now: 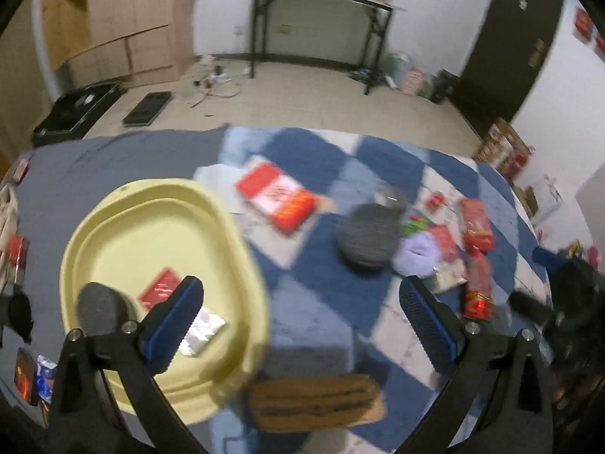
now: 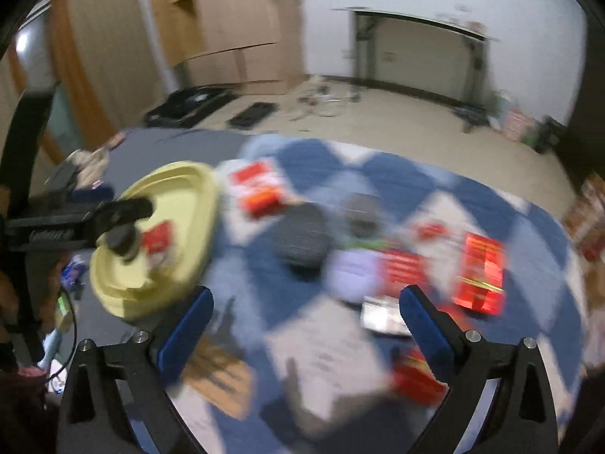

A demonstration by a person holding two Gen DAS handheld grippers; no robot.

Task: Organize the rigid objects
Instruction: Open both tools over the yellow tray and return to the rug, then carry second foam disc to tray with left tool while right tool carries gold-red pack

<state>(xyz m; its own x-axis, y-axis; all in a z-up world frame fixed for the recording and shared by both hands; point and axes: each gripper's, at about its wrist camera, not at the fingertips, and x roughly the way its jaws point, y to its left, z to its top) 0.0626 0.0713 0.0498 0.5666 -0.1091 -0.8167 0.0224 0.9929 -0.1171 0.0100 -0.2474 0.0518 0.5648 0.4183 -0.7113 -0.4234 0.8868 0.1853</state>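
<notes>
From the left wrist view, the left gripper (image 1: 300, 304) hangs with its blue fingers (image 1: 177, 317) spread wide and nothing between them. Below lies a blue-and-white checked cloth (image 1: 314, 302) on the tabletop. A yellow tray (image 1: 113, 223) sits at the left, holding a small red packet (image 1: 159, 289) and a silvery one (image 1: 202, 333). A red-and-white box (image 1: 278, 198) lies just beyond the tray, a dark round object (image 1: 366, 238) further right.

From the right wrist view, heavily blurred, the right gripper (image 2: 306, 316) is likewise released and empty. A red box (image 2: 480, 274), perhaps foil-printed, lies on the cloth at the right.
</notes>
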